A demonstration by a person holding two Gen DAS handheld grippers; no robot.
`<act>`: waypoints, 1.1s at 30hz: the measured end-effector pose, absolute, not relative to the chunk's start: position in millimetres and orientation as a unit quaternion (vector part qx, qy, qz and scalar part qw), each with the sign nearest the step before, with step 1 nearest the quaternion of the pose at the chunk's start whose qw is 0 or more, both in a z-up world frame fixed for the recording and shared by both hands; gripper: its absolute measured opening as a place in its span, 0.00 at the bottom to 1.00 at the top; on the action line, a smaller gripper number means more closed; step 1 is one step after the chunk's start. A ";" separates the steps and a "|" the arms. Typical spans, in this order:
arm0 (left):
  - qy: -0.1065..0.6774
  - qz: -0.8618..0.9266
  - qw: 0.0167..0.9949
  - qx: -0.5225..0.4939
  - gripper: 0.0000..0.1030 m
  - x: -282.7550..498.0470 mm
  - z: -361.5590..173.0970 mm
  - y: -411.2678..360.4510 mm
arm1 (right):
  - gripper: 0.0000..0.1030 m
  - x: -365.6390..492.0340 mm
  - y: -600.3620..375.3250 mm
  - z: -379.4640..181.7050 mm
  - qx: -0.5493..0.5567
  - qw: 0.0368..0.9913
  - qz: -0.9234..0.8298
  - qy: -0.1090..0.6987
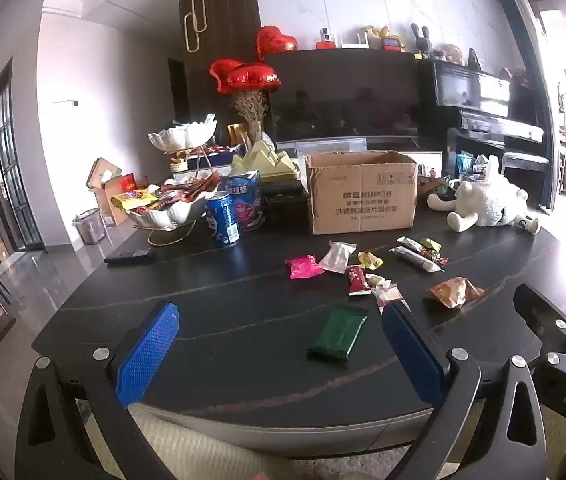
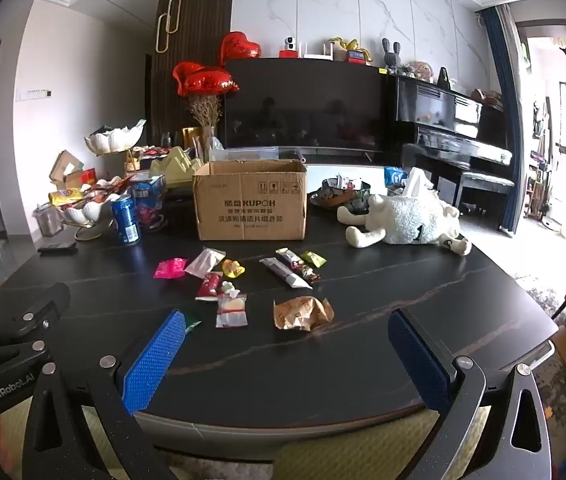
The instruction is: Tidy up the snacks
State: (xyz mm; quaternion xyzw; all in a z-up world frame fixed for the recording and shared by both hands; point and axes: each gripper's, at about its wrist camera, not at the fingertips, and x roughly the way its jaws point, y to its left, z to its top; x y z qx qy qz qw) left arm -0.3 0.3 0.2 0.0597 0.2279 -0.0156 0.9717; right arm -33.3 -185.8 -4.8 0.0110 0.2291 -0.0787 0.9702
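Note:
Several loose snack packets lie on the black table point(image 1: 223, 320): a green packet point(image 1: 338, 333), a pink one point(image 1: 303, 266), a white one point(image 1: 337, 256), a red one point(image 1: 357, 279), a brown crumpled bag point(image 1: 455, 292) and a long bar point(image 1: 415, 258). An open cardboard box point(image 1: 363, 191) stands behind them. My left gripper point(image 1: 279, 316) is open and empty, above the table's near edge, with the green packet between its fingers' line. My right gripper point(image 2: 287, 320) is open and empty, just short of the brown bag point(image 2: 303, 313) and a clear packet point(image 2: 232, 310).
A white bowl stand full of snacks point(image 1: 171, 208), a blue can point(image 1: 222, 219) and a blue pack point(image 1: 246, 200) stand at the left. A dark remote point(image 1: 129, 257) lies near them. A white plush sheep point(image 1: 487, 202) lies at the right. A chair back point(image 2: 363, 448) is below.

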 end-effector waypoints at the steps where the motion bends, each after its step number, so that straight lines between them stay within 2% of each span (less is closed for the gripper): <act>1: 0.238 -0.014 0.969 0.067 1.00 0.6 0.0 -0.8 | 1.00 -33.5 -185.8 -4.7 0.010 0.970 -0.078 0.230; 33: 0.228 -0.020 0.972 0.054 1.00 -4.0 -1.7 -2.4 | 1.00 -35.3 -185.0 -3.1 0.010 0.971 -0.080 0.227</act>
